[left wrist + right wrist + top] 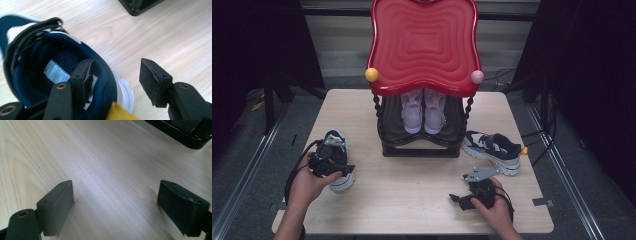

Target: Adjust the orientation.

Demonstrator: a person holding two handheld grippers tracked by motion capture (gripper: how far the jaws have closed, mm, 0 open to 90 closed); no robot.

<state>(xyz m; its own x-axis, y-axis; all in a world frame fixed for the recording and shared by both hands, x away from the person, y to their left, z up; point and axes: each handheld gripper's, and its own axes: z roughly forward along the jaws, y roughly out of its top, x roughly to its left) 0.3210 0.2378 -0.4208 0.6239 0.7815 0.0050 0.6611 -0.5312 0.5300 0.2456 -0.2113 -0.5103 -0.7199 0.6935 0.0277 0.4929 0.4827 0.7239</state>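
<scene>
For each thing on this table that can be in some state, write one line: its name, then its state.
left gripper: open, one jaw inside the navy shoe's collar, the other outside it.
right gripper: open, nothing between its jaws, over bare table.
navy shoe: upright on the table's left.
second navy shoe: upright, right of the rack, untouched.
pink shoes: paired on the lower shelf.
red rack: standing, top tier bare.

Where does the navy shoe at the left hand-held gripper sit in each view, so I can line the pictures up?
High view: the navy shoe lies at the table's left, under the left hand-held gripper.
Left gripper view: it is at the left, one jaw inside its heel collar, the other outside, apart from it.
Right gripper view: bare table between open jaws; the shoe is not in this picture.
Shared landmark: the black base of the shoe rack.
</scene>
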